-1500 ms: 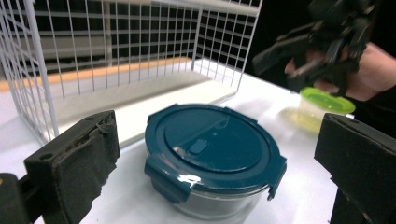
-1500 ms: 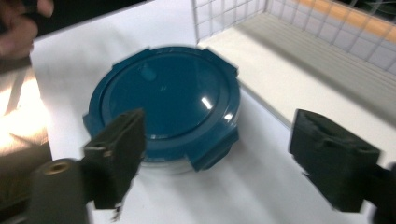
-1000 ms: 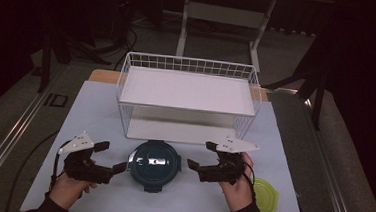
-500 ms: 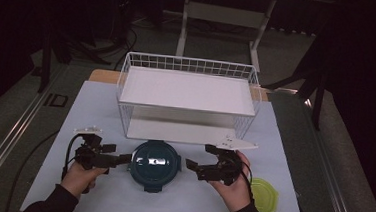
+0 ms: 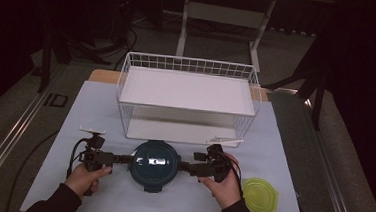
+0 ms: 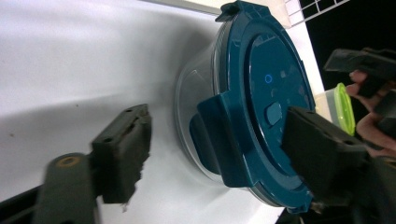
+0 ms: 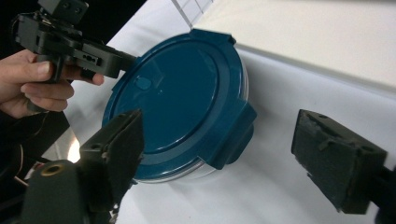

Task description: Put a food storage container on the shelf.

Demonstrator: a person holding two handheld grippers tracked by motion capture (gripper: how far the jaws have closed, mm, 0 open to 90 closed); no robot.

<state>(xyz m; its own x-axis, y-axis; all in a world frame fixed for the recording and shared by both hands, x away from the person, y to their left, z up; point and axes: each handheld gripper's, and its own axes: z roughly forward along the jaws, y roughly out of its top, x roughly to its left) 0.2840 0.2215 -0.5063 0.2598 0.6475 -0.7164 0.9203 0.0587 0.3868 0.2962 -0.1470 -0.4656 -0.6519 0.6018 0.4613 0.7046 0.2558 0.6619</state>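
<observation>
A round clear container with a dark teal lid (image 5: 155,161) stands at the front middle of the white mat. My left gripper (image 5: 124,158) lies level at its left side. In the left gripper view the lid (image 6: 261,93) has its side latch tab (image 6: 224,135) between my left gripper's (image 6: 219,140) jaws, which have just been closing; one pad (image 6: 123,149) still stands clear of the container. My right gripper (image 5: 185,167) reaches in from the right. Its jaws (image 7: 224,144) straddle the opposite tab (image 7: 233,135) with gaps on both sides and have just been closing slightly.
A white wire basket rack (image 5: 189,65) with a flat shelf stands directly behind the container. A small container with a green lid (image 5: 259,195) sits on the mat to the right of my right hand. The mat's front edge runs just below both forearms.
Both hands have come down and moved inward to the container's two sides. The left jaws stand narrower than before, now around the lid's tab.
</observation>
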